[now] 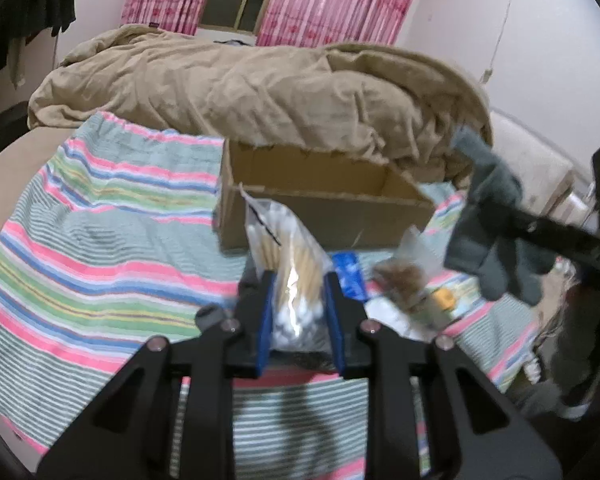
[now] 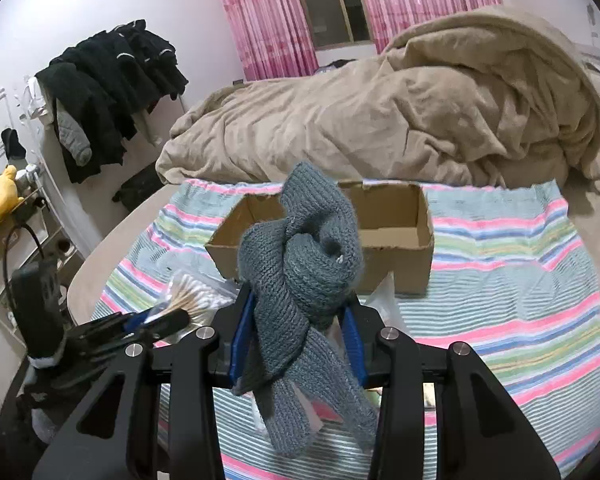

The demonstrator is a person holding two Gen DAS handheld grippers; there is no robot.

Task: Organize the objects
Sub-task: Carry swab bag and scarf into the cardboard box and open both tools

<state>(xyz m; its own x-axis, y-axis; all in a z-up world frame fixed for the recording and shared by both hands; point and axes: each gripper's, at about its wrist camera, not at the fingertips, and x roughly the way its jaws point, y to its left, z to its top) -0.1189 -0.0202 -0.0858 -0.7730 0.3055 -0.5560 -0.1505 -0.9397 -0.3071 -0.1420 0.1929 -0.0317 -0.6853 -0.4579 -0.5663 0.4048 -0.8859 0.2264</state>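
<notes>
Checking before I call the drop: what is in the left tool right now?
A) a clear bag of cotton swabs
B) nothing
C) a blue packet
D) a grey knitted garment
A: in the left wrist view the left tool is clamped on the bag of cotton swabs, while the right tool holds the grey knitted garment.

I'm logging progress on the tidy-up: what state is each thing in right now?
Left gripper: shut on the cotton swab bag, lifted.
Right gripper: shut on the knitted gloves, dangling.
Cardboard box: open, looks empty.
Blanket: crumpled behind the box.
Curtains: parted.
</notes>
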